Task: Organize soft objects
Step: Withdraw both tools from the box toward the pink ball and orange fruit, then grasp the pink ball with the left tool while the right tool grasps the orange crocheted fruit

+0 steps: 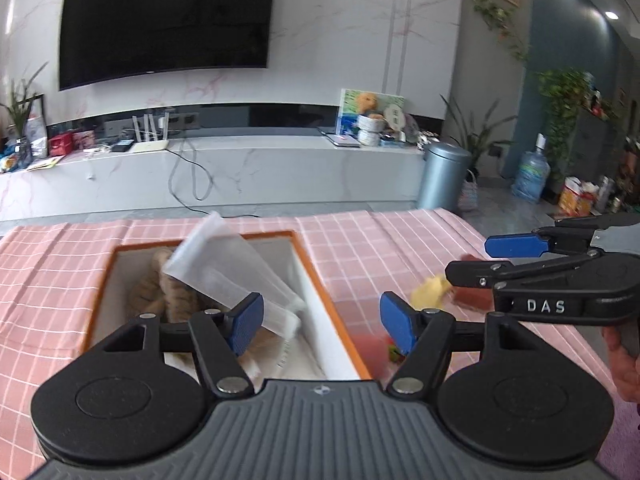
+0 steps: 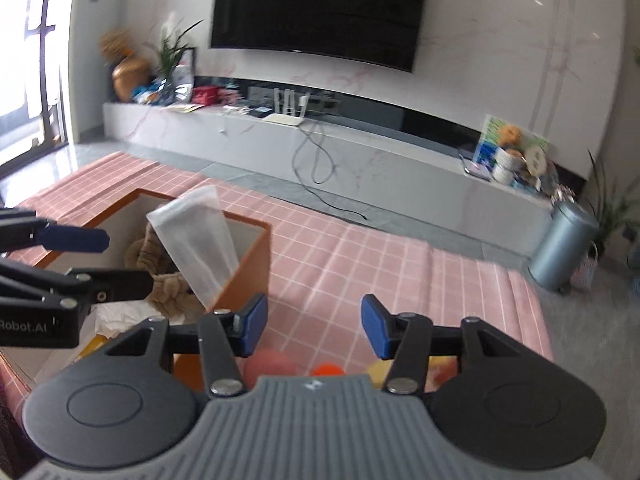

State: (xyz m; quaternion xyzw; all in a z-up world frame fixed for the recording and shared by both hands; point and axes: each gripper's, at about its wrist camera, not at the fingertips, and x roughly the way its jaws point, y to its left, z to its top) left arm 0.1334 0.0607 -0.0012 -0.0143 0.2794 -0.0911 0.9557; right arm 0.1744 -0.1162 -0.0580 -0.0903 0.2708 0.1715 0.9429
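Observation:
An orange box with a white inside (image 1: 310,276) (image 2: 250,276) stands on the pink checked tablecloth. In it lie a tan knitted soft item (image 1: 160,296) (image 2: 168,284) and a clear plastic pouch (image 1: 228,272) (image 2: 196,236) that leans up over the rim. My left gripper (image 1: 320,324) is open over the box's right side; the pouch touches its left pad. My right gripper (image 2: 314,326) is open and empty above a pink ball (image 2: 268,364), an orange piece (image 2: 328,369) and a yellow soft piece (image 2: 380,370). A yellow soft item (image 1: 430,290) and a red one (image 1: 472,298) lie right of the box.
The tablecloth (image 1: 360,232) ends at a far edge, with grey floor beyond. A white TV bench (image 1: 240,168) with clutter and a black TV (image 1: 168,20) stand at the back. A grey bin (image 1: 444,176) (image 2: 564,244) stands at the right.

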